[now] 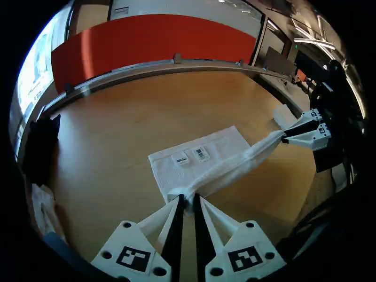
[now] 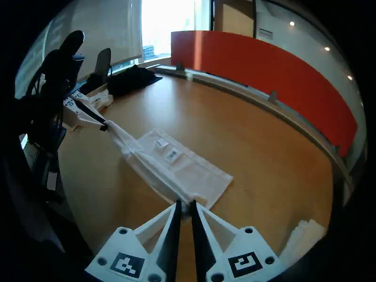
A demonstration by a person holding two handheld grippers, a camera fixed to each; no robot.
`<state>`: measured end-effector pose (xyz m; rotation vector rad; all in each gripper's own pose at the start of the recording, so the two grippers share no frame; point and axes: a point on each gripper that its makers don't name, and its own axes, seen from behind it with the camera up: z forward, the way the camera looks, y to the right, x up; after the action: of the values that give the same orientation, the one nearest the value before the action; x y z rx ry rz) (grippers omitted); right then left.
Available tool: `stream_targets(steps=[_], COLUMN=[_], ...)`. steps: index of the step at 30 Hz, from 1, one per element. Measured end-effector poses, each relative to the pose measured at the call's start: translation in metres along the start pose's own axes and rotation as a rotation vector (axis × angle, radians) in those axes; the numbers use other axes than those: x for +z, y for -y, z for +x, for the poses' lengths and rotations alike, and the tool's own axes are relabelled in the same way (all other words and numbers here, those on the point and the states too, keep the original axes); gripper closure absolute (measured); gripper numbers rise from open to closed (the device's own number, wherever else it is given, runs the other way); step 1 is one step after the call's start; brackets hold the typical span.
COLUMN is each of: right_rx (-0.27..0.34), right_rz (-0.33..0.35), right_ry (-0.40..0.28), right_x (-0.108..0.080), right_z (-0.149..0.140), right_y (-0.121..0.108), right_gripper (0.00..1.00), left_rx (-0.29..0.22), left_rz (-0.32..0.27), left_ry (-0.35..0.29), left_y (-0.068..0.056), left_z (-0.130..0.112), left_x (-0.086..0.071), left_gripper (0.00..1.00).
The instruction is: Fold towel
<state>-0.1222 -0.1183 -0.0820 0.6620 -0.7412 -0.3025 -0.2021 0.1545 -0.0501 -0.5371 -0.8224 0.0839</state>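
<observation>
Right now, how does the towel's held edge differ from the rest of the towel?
The held edge is lifted off the table; the rest lies flat on it. The held edge is bunched between the left claw and the right claw; the rest is spread smooth. Both are white.

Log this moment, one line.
left tongs: shut on towel | right tongs: shut on towel | held edge lifted, rest flat on table

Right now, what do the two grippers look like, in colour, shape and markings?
Both look alike. The left gripper has two white, wedge-shaped fingers with open triangular struts and black inner faces. Each finger base carries a square black-and-white marker with small round holes around it. The right gripper is built and marked the same way.
</observation>
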Motion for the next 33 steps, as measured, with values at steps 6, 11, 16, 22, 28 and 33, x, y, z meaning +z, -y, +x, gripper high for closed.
stream_targets(steps=[6, 11, 16, 22, 28, 33], right_rx=[0.008, 0.001, 0.001, 0.016, 0.023, 0.027], right_rz=[-0.014, -0.018, -0.013, -0.002, -0.016, -0.034], right_ry=[-0.01, -0.003, 0.015, 0.041, 0.064, 0.077], right_x=[0.016, 0.028, 0.038, 0.051, 0.064, 0.076], right_z=[0.013, 0.017, 0.013, 0.001, -0.009, -0.013], right_y=[-0.019, -0.029, -0.033, -0.033, -0.04, -0.047], right_gripper=[0.85, 0.85, 0.85, 0.85, 0.85, 0.83], left_rx=[-0.029, -0.043, -0.048, -0.056, -0.061, -0.042], left_rz=[0.011, 0.019, 0.026, 0.038, 0.052, 0.083], left_ry=[-0.003, 0.013, 0.033, 0.064, 0.07, 0.072], left_y=[0.01, 0.016, 0.019, 0.025, 0.031, 0.04], left_z=[0.013, 0.015, 0.01, -0.001, -0.004, -0.002], left_x=[0.019, 0.033, 0.043, 0.057, 0.07, 0.082], left_gripper=[0.86, 0.85, 0.85, 0.85, 0.83, 0.76])
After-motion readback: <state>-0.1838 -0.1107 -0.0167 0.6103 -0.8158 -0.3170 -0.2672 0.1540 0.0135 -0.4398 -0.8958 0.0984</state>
